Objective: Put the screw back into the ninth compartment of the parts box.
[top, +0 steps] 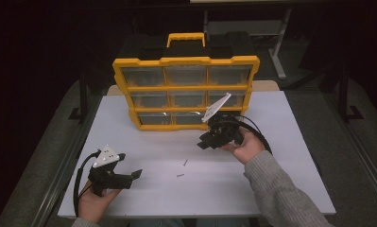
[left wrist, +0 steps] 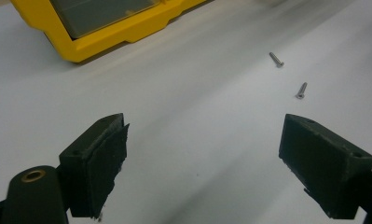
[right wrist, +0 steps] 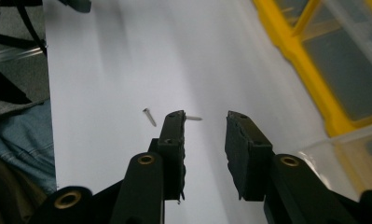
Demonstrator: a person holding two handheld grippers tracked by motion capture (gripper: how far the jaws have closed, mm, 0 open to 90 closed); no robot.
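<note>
Two small silver screws (top: 185, 162) (top: 180, 175) lie flat and apart on the white table (top: 271, 179), near each other.

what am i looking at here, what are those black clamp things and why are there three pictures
A person sits at a white table and holds a hand-operated gripper in each hand; there is no robot arm. The high view looks down from above: the left gripper is near the person, and the right gripper is out by a yellow organizer case with clear drawers. The other two pictures come from small cameras riding on each gripper, looking along its two black fingers. Two small screws lie loose on the table between the grippers. Both grippers have their fingers spread apart, and neither holds anything.
</note>
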